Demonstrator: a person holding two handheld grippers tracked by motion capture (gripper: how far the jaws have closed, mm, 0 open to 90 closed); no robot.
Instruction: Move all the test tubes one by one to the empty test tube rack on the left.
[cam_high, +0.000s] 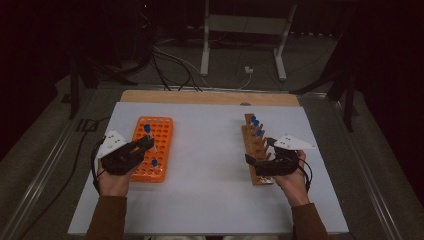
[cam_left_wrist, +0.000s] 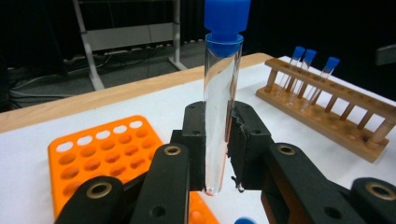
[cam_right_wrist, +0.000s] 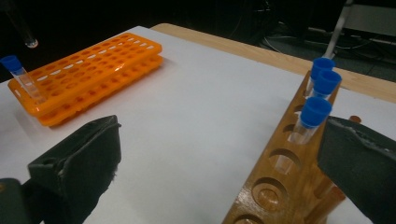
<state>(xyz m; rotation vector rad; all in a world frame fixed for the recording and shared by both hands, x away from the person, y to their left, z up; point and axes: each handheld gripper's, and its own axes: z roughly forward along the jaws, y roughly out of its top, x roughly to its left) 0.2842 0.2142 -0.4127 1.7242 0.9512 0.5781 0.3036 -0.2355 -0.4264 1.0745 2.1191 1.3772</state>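
Note:
My left gripper (cam_high: 144, 144) is shut on a clear test tube with a blue cap (cam_left_wrist: 219, 116), held upright over the orange rack (cam_high: 159, 131). One more blue-capped tube (cam_high: 154, 163) stands in that rack near its front end. My right gripper (cam_high: 259, 151) is open, with its jaws standing on either side of the wooden rack (cam_right_wrist: 280, 182) and nothing gripped. Three blue-capped tubes (cam_right_wrist: 315, 112) stand in the wooden rack's far holes. Its near holes are empty.
Both racks rest on a white sheet (cam_high: 210, 165) over a wooden table whose bare edge (cam_high: 210, 96) shows at the back. Beyond the table are a metal stand (cam_high: 240, 30) and cables (cam_high: 170, 60) on the floor.

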